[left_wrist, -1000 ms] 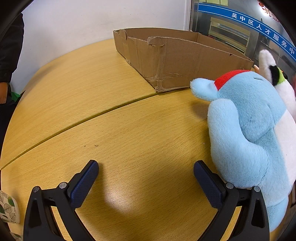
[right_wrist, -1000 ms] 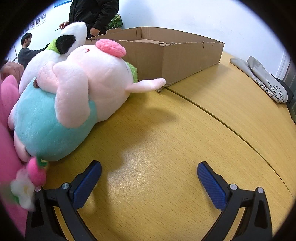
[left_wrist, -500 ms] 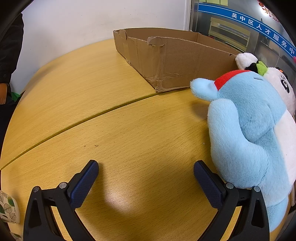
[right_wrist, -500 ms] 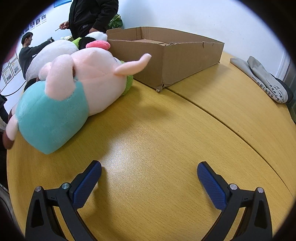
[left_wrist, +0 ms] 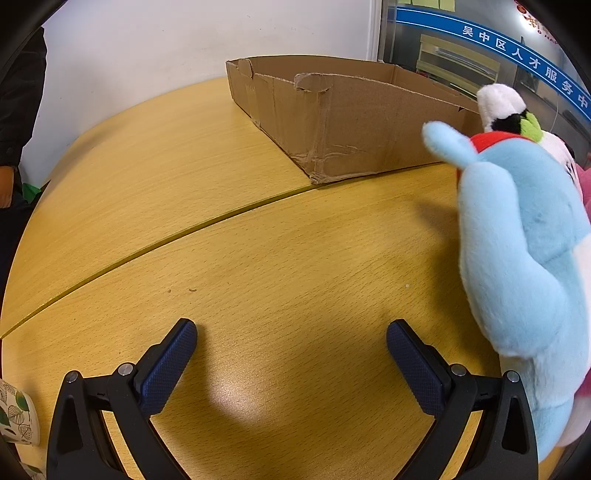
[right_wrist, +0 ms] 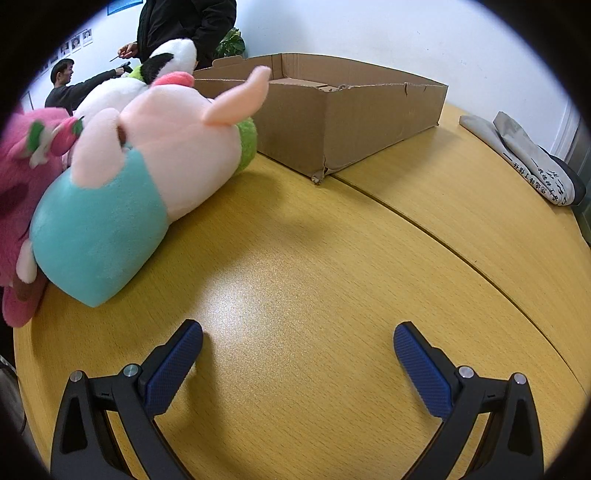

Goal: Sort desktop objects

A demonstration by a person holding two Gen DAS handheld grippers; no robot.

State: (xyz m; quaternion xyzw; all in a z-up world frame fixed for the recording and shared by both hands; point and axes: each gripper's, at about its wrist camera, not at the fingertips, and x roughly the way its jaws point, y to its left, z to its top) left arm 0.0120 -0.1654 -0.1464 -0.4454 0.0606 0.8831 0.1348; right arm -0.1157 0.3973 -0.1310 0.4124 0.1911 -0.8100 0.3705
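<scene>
A light blue plush toy (left_wrist: 524, 258) with a red cap stands at the right of the left wrist view, a white plush (left_wrist: 506, 110) behind it. My left gripper (left_wrist: 291, 354) is open and empty over the table, left of the blue plush. In the right wrist view a pink and teal plush (right_wrist: 147, 177) lies on its side at the left, with a white plush (right_wrist: 122, 92) behind and a magenta plush (right_wrist: 22, 173) at the far left. My right gripper (right_wrist: 297, 356) is open and empty, to the right of the pile. An open cardboard box (left_wrist: 351, 110) (right_wrist: 351, 114) sits at the back.
The round wooden table (left_wrist: 258, 240) has a seam across it. A leaf-patterned cup (left_wrist: 14, 417) stands at the left edge. A folded grey garment (right_wrist: 528, 158) lies at the right edge. People stand behind the table (right_wrist: 184, 22).
The plush pile has shifted: the pink and teal plush rolled and its ear lifted, the magenta plush came back into view, and the blue plush slid right. Both grippers stayed put and open.
</scene>
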